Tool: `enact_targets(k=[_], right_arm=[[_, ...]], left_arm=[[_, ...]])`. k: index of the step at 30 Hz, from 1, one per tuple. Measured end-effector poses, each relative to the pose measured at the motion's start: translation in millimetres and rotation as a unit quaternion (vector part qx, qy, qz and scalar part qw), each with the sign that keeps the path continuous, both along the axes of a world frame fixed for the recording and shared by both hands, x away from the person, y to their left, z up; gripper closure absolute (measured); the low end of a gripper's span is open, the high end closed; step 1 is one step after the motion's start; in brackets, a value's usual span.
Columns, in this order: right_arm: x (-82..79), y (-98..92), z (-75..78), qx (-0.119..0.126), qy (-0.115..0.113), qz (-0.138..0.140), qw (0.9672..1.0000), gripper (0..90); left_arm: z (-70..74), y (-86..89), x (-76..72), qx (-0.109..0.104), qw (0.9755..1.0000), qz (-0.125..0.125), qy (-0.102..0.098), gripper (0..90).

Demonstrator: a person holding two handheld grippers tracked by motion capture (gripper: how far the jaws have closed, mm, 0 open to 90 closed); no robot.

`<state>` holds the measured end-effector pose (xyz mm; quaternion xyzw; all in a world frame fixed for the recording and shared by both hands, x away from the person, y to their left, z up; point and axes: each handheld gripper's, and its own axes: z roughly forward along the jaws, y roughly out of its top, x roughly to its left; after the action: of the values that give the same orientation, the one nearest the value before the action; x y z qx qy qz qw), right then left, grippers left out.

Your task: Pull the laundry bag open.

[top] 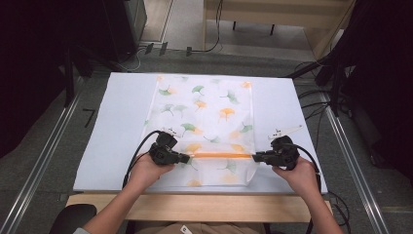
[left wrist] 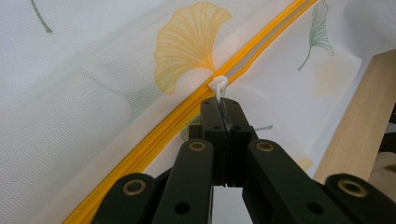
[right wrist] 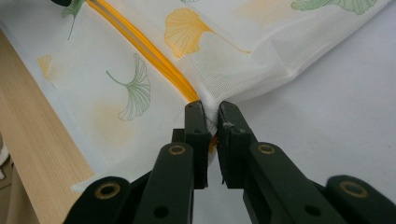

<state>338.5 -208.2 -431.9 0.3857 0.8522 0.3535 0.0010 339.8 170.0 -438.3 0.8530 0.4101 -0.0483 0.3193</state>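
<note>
Left gripper [left wrist: 223, 108] clamped on white zipper pull [left wrist: 218, 85], seen close up; right gripper [right wrist: 211, 112] pinching bag [top: 204, 117] corner at orange zipper [top: 221, 155] end.

One mesh laundry bag [top: 204, 122] lies on the one white table mat [top: 112, 131], and across the bag's near end runs one orange zipper [top: 221, 155]. At the zipper's left end sits one white pull tab [left wrist: 218, 85]. Two grippers work that zipper: the left gripper [top: 185, 158] at its left end, the right gripper [top: 256, 157] at its right end. Two hands, one per gripper.
</note>
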Motion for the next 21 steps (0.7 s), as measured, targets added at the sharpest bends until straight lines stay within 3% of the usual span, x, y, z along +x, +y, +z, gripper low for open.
enact_targets(k=[11, 14, 15, 21], right_arm=[[-0.6, -0.2, 1.5, 0.001, 0.0, 0.003, 1.0, 85.4], [-0.5, -0.6, 1.2, 0.001, 0.002, 0.001, 1.0, 85.4], [-0.5, -1.0, 1.3, 0.001, 0.002, 0.001, 1.0, 85.4], [-0.2, -3.9, 1.4, 0.002, 0.001, -0.002, 1.0, 85.4]], left_arm=[[-1.1, 0.1, 1.5, 0.009, 1.0, -0.001, 0.001, 90.0], [-1.6, -0.6, 0.9, 0.023, 0.9997, 0.002, 0.0, 90.0], [-1.5, 0.9, 0.3, 0.032, 0.9995, 0.007, -0.004, 90.0], [0.4, 20.4, -2.8, 0.024, 0.9992, 0.029, 0.011, 90.0]])
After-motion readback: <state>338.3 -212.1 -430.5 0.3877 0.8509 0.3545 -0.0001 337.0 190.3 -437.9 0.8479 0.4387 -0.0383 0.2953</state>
